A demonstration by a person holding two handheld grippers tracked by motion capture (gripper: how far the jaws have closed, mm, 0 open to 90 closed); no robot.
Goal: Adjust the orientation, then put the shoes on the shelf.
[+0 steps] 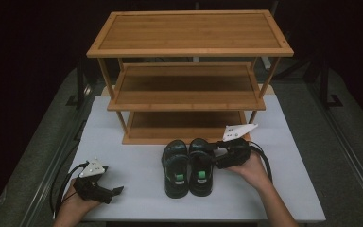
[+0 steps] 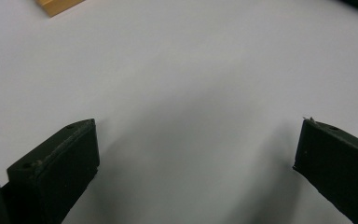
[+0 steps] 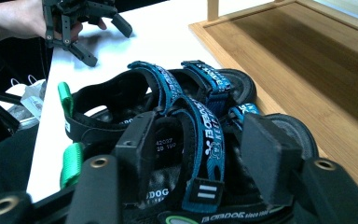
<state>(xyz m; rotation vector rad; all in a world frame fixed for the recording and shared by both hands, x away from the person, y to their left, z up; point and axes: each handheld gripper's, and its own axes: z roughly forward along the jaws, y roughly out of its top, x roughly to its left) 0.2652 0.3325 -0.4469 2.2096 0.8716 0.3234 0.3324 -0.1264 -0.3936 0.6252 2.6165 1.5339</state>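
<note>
A pair of black sandals with blue straps and green heel tabs stands side by side on the white table, the left sandal (image 1: 176,169) touching the right sandal (image 1: 201,166). My right gripper (image 1: 212,153) reaches in from the right over the right sandal (image 3: 223,140). In the right gripper view its jaws (image 3: 200,133) stand apart on either side of a blue strap (image 3: 205,135), and the pads do not press on it. My left gripper (image 1: 117,191) rests at the table's front left, open, with bare table between its jaws (image 2: 196,135).
A three-tier bamboo shelf (image 1: 189,47) stands at the back of the table (image 1: 123,156), its bottom tier (image 3: 307,60) just behind the sandals. The left hand and its gripper (image 3: 88,28) appear far off in the right gripper view. Cables trail from both grippers.
</note>
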